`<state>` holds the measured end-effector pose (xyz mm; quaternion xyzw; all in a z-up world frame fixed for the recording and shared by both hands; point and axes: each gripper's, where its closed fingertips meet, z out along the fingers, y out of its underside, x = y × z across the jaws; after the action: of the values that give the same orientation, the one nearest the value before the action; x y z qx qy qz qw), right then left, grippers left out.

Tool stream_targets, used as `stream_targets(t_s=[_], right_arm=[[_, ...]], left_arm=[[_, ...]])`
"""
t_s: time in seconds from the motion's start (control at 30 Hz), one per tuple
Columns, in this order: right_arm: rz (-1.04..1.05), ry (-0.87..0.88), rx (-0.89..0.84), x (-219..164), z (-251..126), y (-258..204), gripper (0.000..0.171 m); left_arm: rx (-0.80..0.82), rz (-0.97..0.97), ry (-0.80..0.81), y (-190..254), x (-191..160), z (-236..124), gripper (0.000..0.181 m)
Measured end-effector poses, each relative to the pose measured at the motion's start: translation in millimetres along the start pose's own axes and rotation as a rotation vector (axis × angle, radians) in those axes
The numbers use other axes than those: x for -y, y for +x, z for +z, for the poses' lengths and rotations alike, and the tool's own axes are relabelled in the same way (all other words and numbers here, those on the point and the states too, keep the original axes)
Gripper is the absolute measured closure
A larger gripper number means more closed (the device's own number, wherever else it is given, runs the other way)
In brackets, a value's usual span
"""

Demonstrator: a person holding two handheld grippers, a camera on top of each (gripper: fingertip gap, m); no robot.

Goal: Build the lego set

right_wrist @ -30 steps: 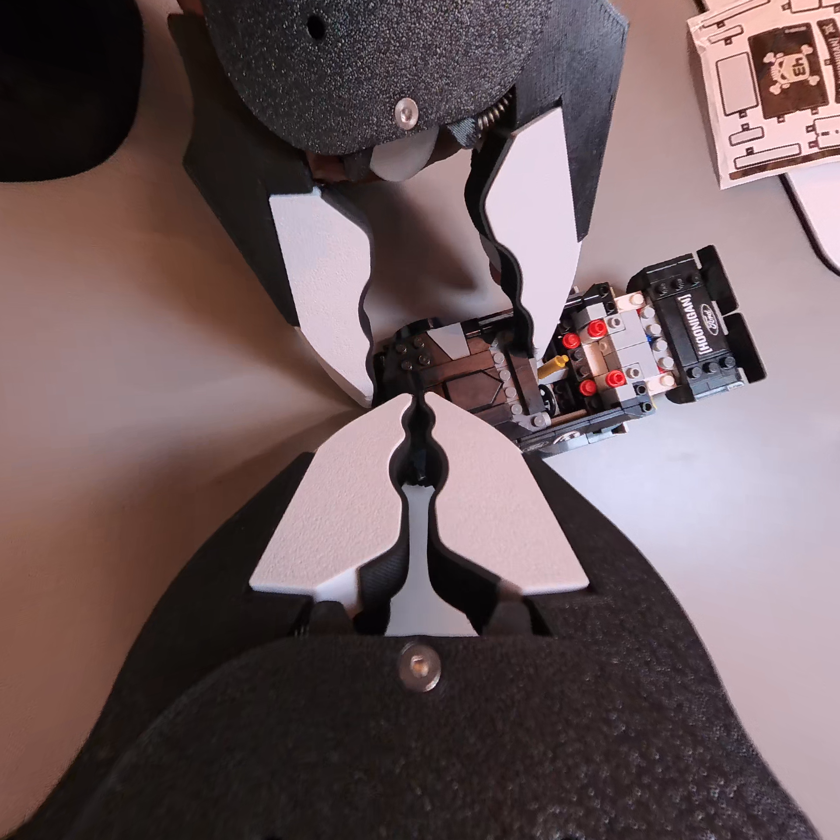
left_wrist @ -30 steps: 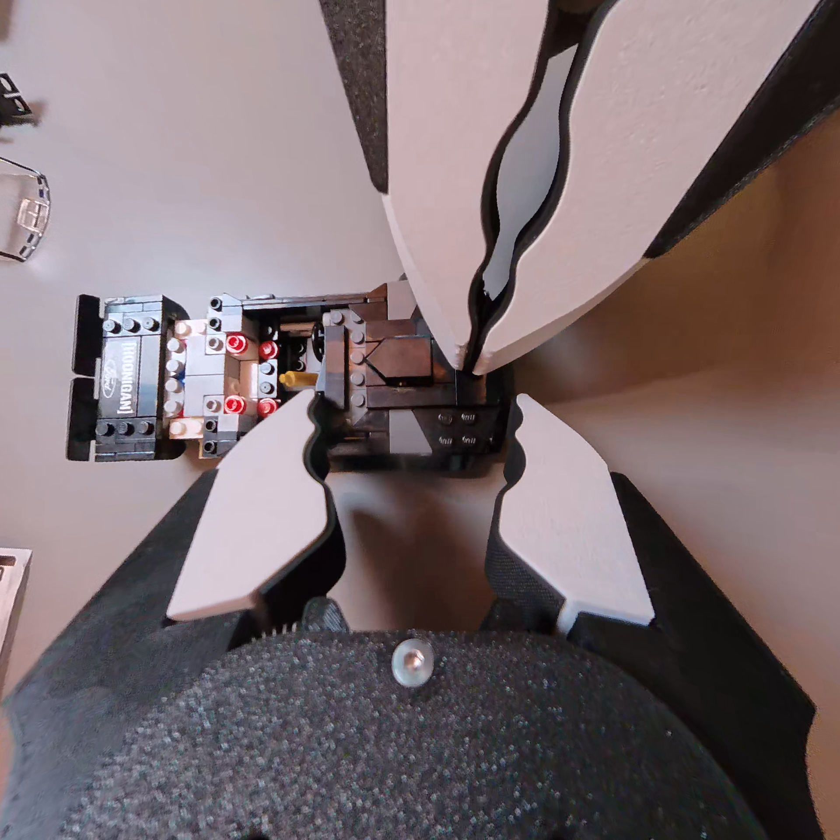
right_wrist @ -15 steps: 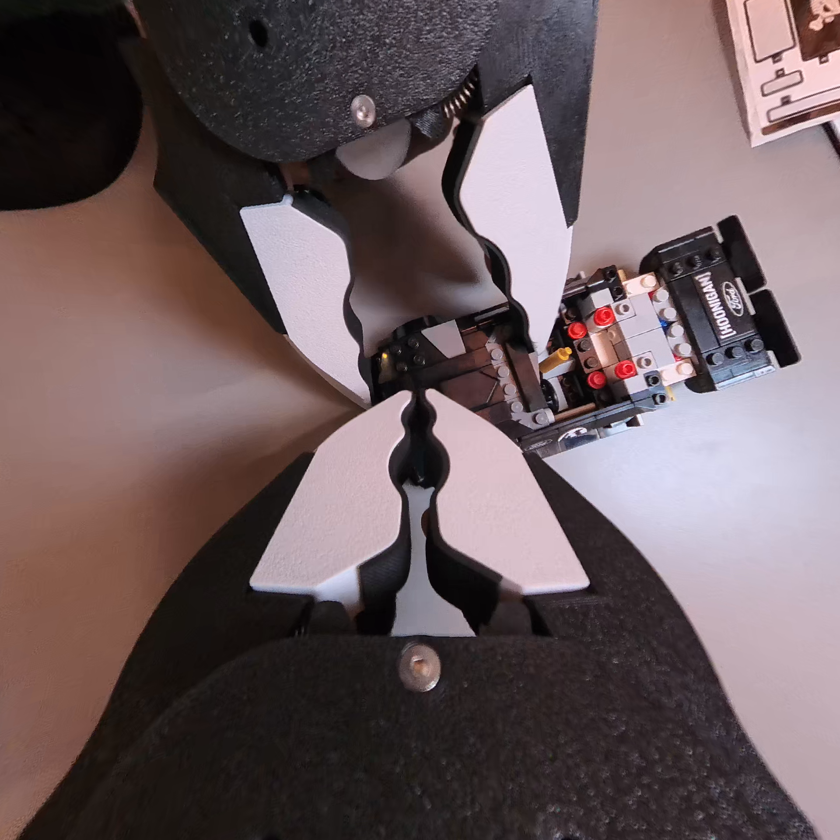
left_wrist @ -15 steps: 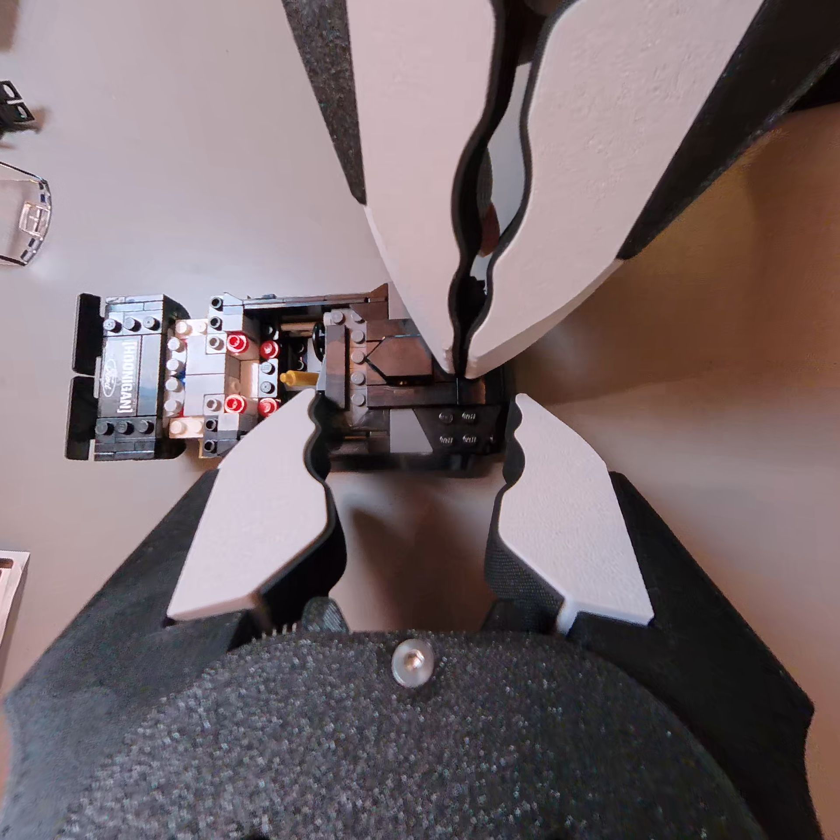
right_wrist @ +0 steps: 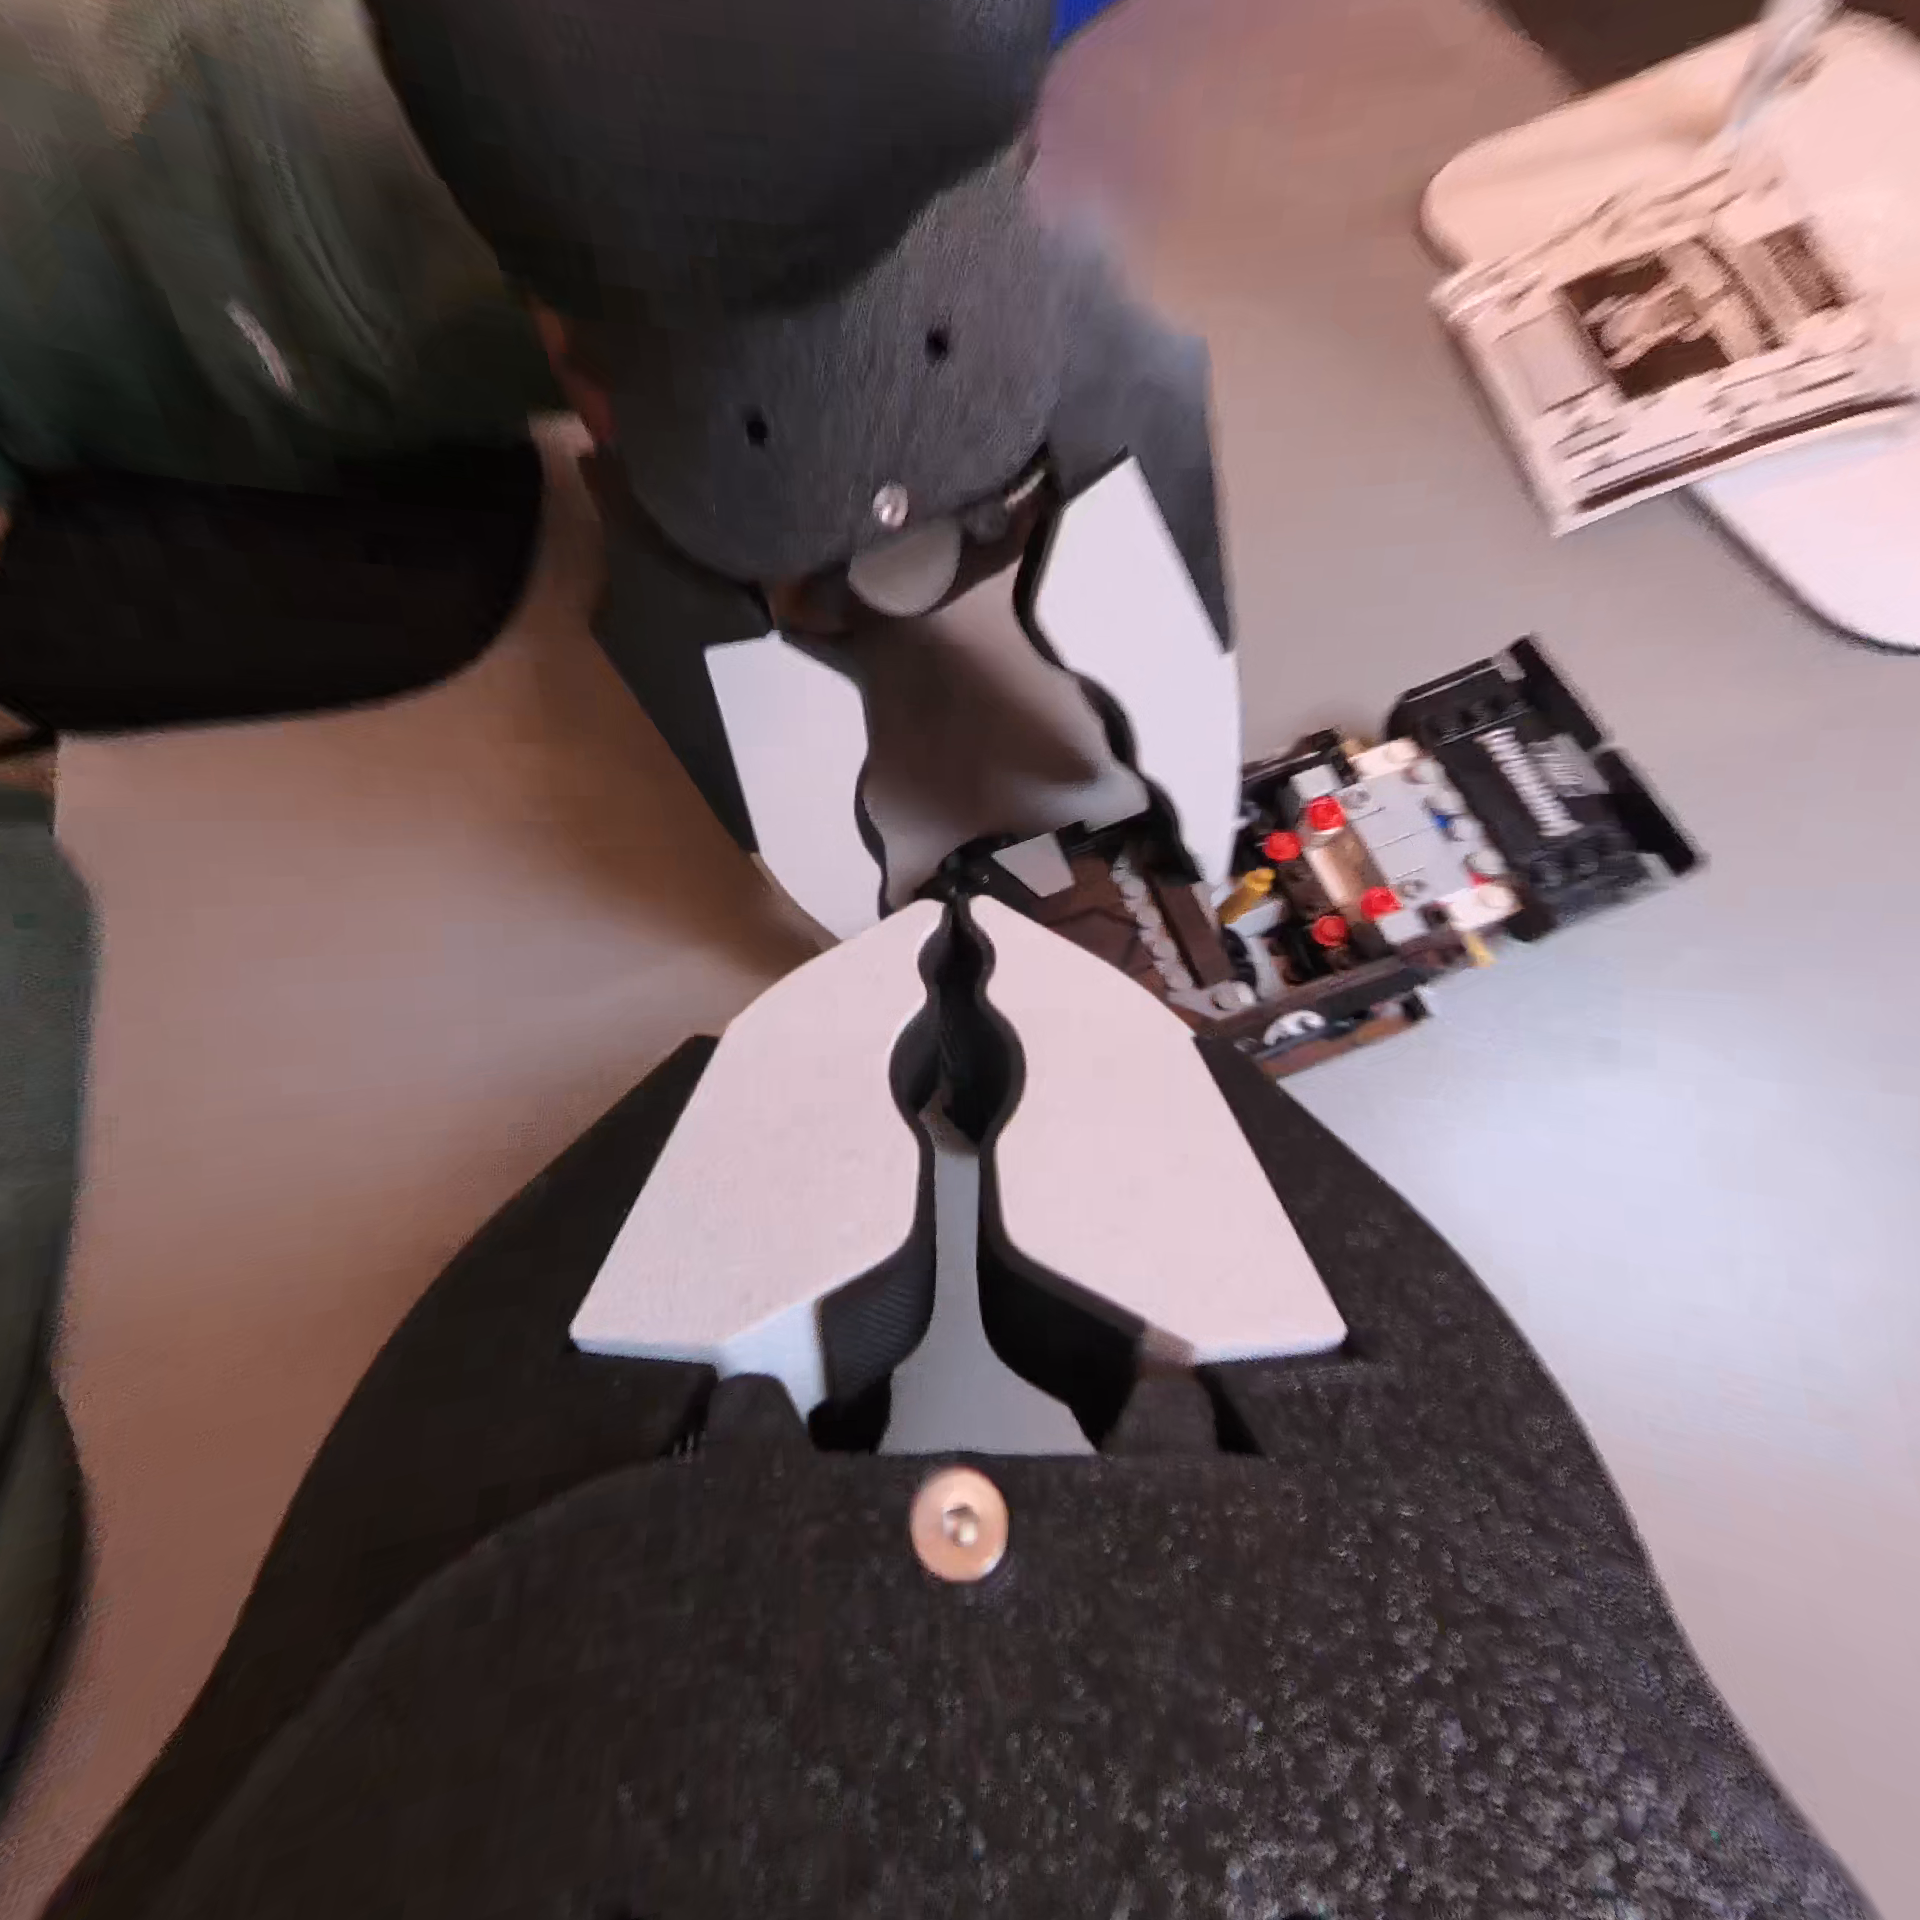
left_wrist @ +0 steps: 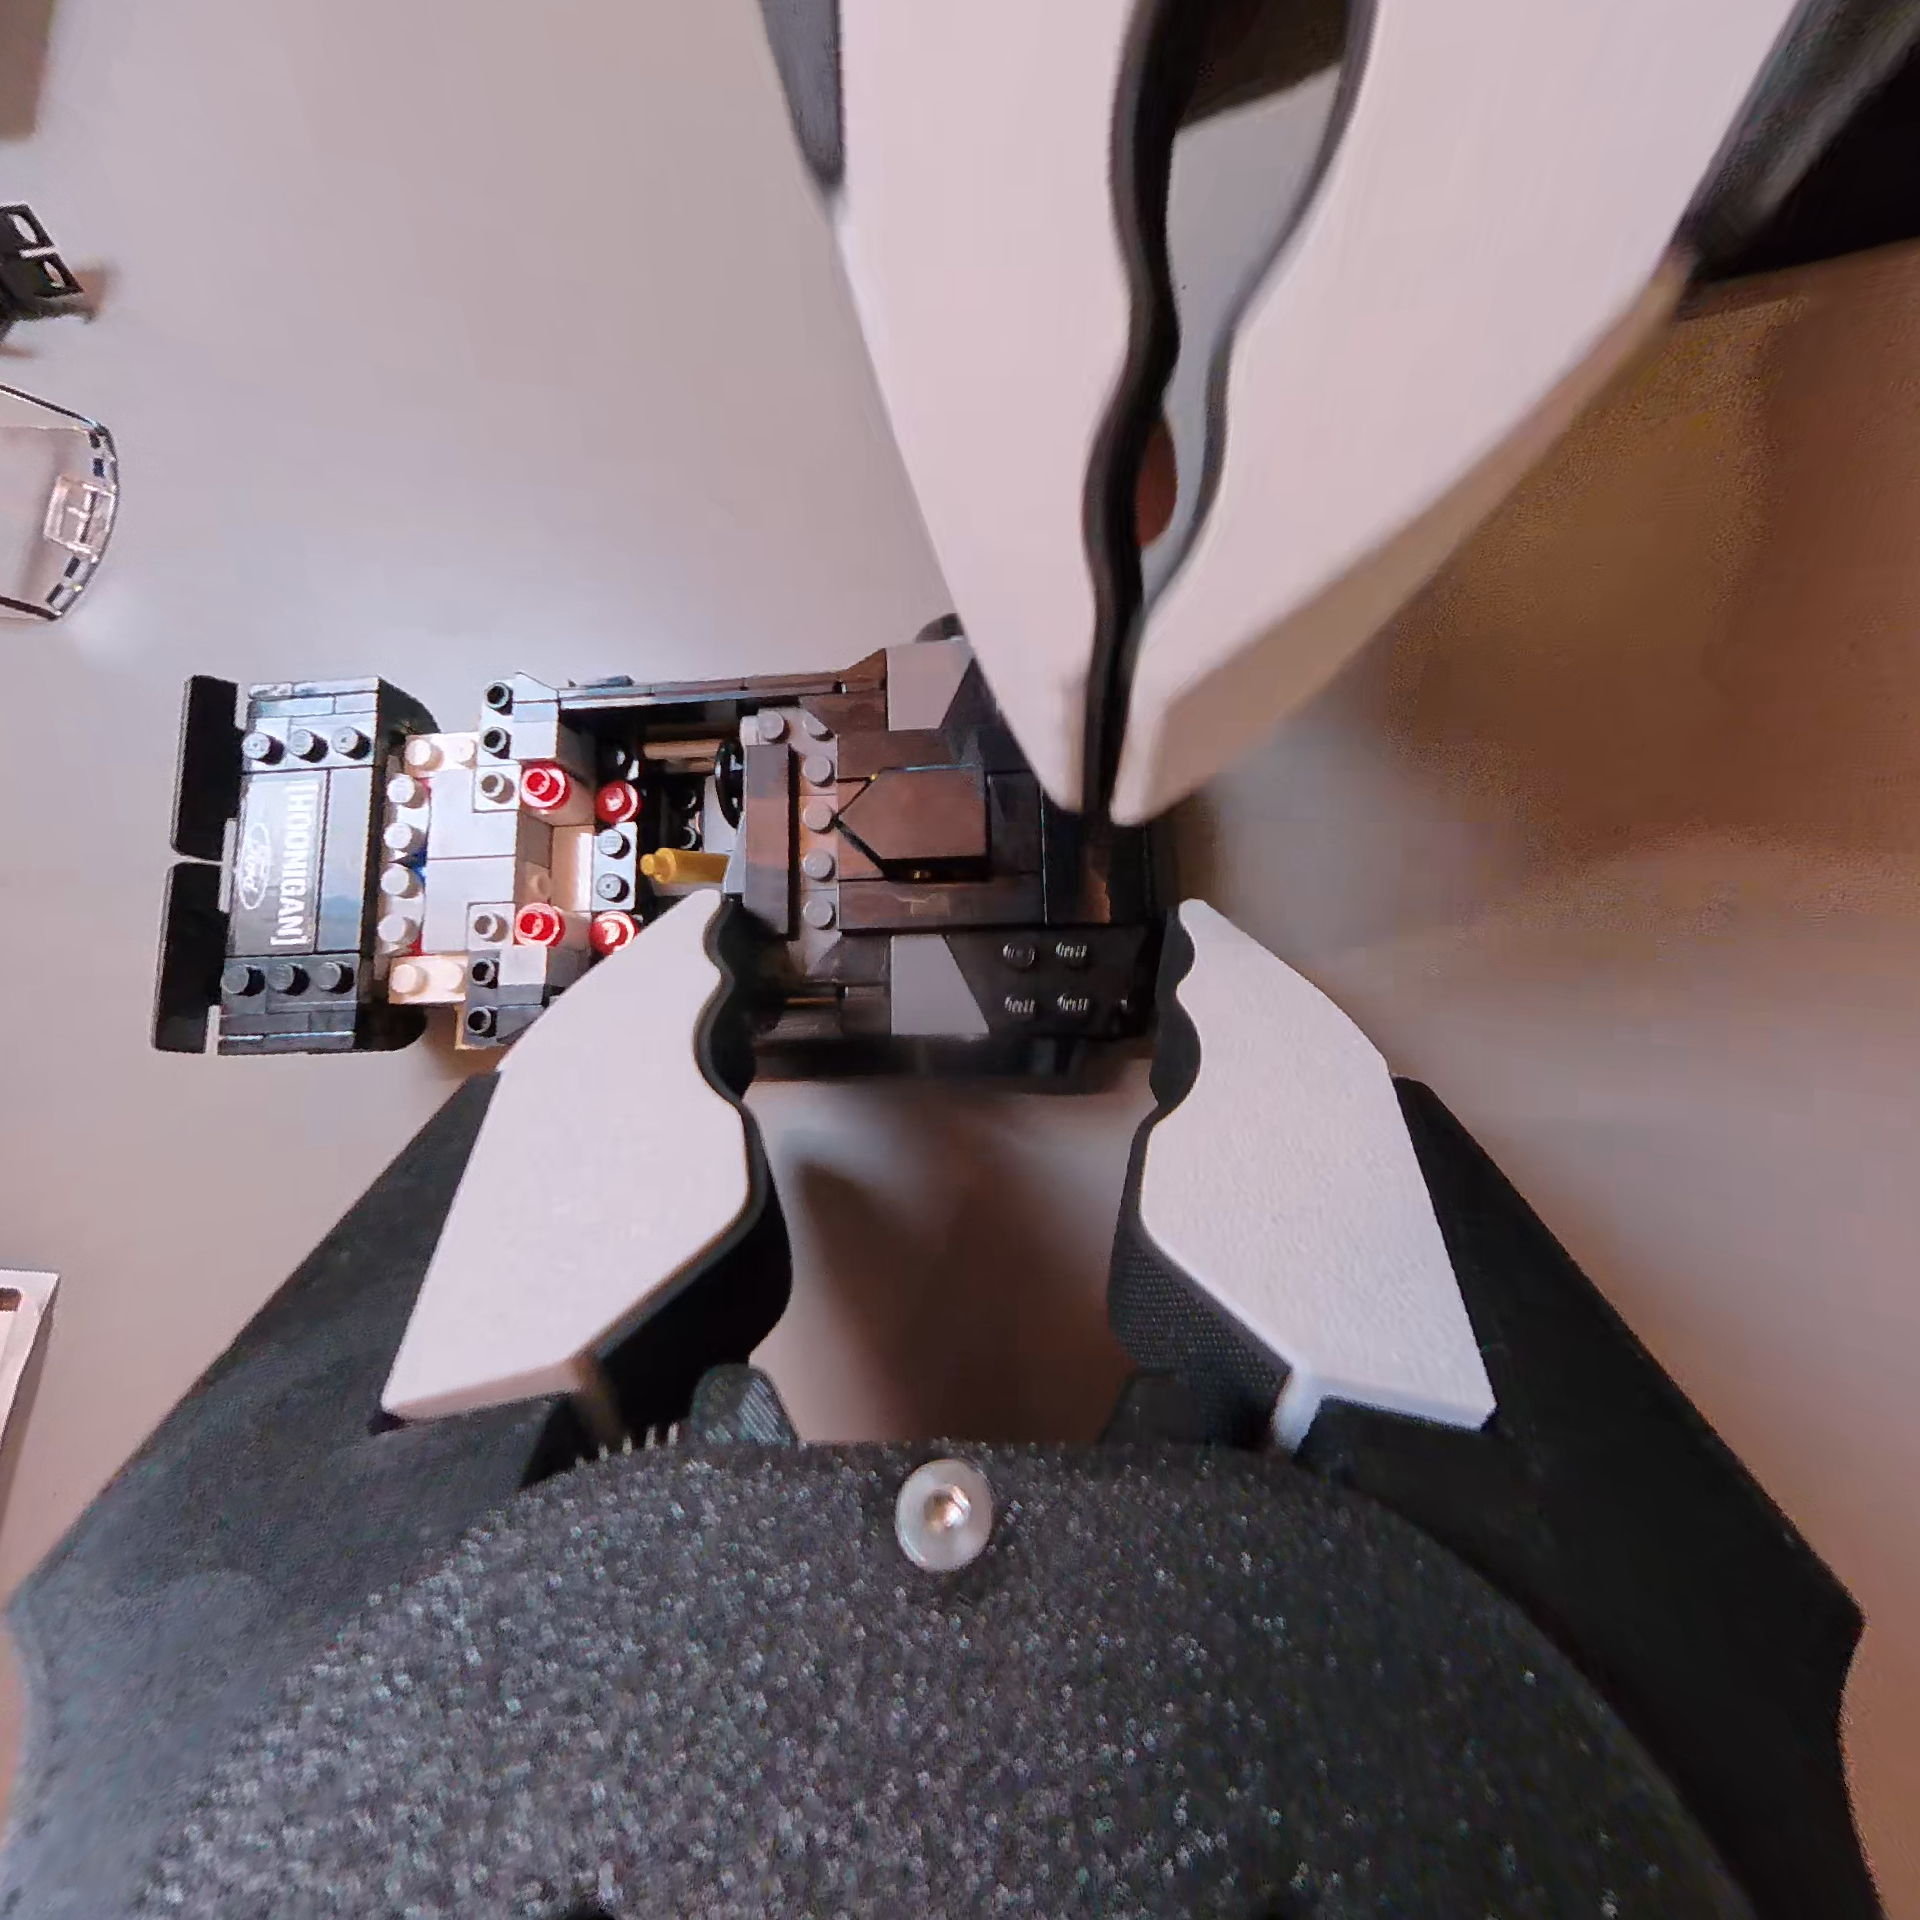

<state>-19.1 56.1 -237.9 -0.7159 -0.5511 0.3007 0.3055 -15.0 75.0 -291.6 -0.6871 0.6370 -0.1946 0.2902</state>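
Setting: indoor tabletop workstation, exact kind unclear
Surface: plain grey table (left_wrist: pixel 520 312)
Evidence: printed sheet (right_wrist: pixel 1683 343) on white tray (right_wrist: pixel 1829 561); seated person (right_wrist: pixel 208 312) at table edge

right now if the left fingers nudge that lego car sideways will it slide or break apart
Probably slides: the lego car sits flat on the smooth table, no wheels visible. Likely light. The small yellow peg and open studded top look unfinished, so hard pushes may pop parts off.

The right gripper (left_wrist: pixel 1091 810) hides the far right corner of the toy car (left_wrist: pixel 665 862). A clear piece (left_wrist: pixel 52 499) and a small black part (left_wrist: pixel 31 270) run off the left edge. In the right wrist view the printed sheet (right_wrist: pixel 1683 343) and the person's green sleeve (right_wrist: pixel 208 260) are smeared by blur.
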Motion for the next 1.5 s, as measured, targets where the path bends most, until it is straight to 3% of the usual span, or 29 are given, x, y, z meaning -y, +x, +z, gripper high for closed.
stream_targets(t_s=[0.1, 0.17, 0.2, 0.33, 0.57, 1.23, 1.33, 1.43, 1.47, 1.5], right_arm=[[-0.030, 0.031, -0.118, -5.7, -19.4, 12.3, 0.171], [-0.046, 0.024, -0.121, -14.8, -19.6, 5.2, 0.151], [-0.048, 0.005, -0.111, -20.1, -16.3, -0.4, 0.150], [-0.120, -0.027, -0.193, -24.2, -2.6, -1.7, 0.171], [-0.097, -0.117, -0.174, -31.7, 11.1, 2.2, 0.171], [-0.029, -0.154, -0.096, -29.7, 13.7, 2.1, 0.171], [-0.008, -0.043, -0.102, -20.4, 7.1, 1.6, 0.171], [0.038, 0.283, -0.143, 13.0, -30.8, 5.1, 0.171], [0.043, 0.335, -0.194, 14.3, -42.7, 12.0, 0.131], [0.053, 0.340, -0.235, 8.9, -49.6, 18.6, 0.113]], left_arm=[[-0.006, 0.006, 0.004, 1.1, 0.5, 0.2, 0.106], [-0.010, 0.012, 0.005, 2.0, 1.2, 0.6, 0.106], [-0.011, 0.012, 0.005, 2.4, 1.7, 1.0, 0.106], [-0.007, 0.008, 0.003, 3.5, 2.4, 1.3, 0.105], [0.002, 0.005, -0.001, 5.5, 2.5, 1.0, 0.106], [0.001, 0.001, 0.001, 5.2, 2.1, 1.4, 0.106], [-0.003, 0.007, 0.005, 6.4, 2.1, 0.9, 0.105], [0.007, 0.011, 0.058, 7.5, 7.5, -6.2, 0.097], [0.006, 0.007, 0.088, 8.9, 11.8, -11.2, 0.095], [0.008, 0.001, 0.124, 10.4, 17.3, -17.6, 0.094]])
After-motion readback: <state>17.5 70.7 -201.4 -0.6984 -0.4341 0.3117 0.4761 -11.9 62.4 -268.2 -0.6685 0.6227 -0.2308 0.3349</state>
